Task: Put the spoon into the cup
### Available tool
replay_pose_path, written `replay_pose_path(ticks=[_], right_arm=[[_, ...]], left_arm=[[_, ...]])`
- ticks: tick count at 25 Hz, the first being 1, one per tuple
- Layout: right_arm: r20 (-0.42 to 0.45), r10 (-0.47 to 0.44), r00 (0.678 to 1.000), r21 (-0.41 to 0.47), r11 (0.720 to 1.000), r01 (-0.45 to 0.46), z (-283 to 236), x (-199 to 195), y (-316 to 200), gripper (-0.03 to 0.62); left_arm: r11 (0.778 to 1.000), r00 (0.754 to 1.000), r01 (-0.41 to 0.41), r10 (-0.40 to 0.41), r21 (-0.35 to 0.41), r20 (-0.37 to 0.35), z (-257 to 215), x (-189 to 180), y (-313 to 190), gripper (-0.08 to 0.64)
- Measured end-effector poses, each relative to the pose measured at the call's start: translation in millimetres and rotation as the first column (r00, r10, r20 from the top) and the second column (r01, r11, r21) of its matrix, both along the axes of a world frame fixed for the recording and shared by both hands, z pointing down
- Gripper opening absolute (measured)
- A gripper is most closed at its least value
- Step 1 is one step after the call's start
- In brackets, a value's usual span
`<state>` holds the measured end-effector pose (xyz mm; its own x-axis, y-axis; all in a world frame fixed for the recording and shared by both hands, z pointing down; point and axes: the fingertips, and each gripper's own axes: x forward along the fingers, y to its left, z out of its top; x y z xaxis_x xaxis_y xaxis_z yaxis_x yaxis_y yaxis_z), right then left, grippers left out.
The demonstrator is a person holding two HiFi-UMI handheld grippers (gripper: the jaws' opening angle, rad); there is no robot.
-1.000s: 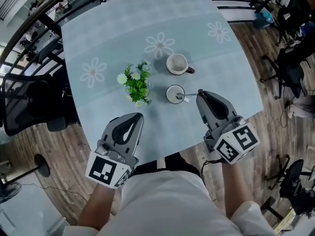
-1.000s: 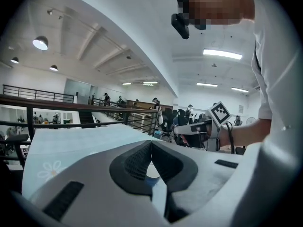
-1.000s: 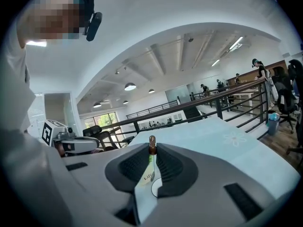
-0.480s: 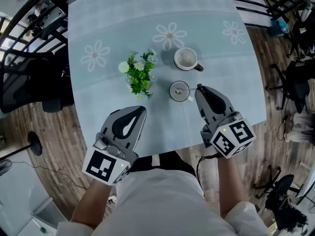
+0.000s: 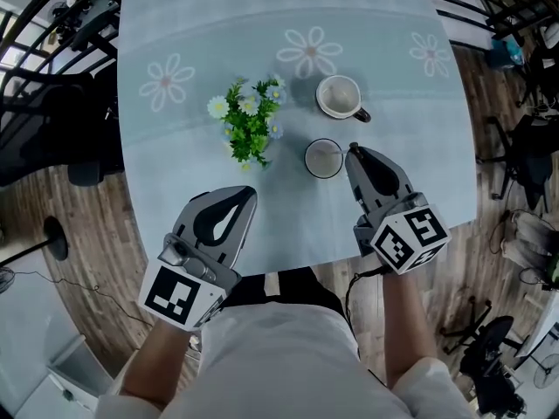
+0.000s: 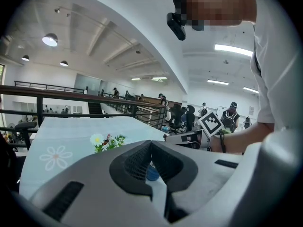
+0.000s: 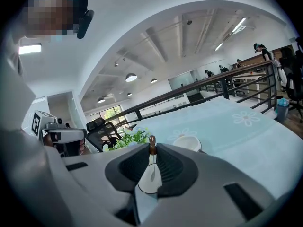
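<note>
A small white cup (image 5: 324,158) stands near the table's front edge. My right gripper (image 5: 353,151) has its tip at the cup's right rim. In the right gripper view the jaws of my right gripper (image 7: 152,148) are shut on the brown end of a thin spoon (image 7: 152,144). The spoon's shaft and bowl show below it against the white cup (image 7: 150,183). From the head view the spoon is too small to make out. My left gripper (image 5: 245,195) hovers over the front edge, left of the cup, shut and holding nothing (image 6: 151,145).
A second white cup with a dark handle (image 5: 339,96) (image 7: 187,143) stands just behind the small one. A small bunch of flowers (image 5: 249,120) (image 6: 108,141) sits to the left. The table (image 5: 201,42) has a pale blue daisy cloth. Chairs and railings surround it.
The head view has shifted, so the table sits higher and further right. The spoon seen lying in the small cup earlier no longer shows there. Both grippers keep their places.
</note>
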<state>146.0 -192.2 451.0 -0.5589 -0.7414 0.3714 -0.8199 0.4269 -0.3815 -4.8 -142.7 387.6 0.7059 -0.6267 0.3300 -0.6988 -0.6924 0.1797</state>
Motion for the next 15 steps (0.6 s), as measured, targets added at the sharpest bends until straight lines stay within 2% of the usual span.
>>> replay_pose_path(ticks=[15], right_arm=[[0.001, -0.018, 1.000, -0.054, 0.998, 0.018, 37, -8, 0, 0.057]], left_arm=[[1.000, 1.000, 0.015, -0.015, -0.026, -0.003, 18, -3, -6, 0.018]])
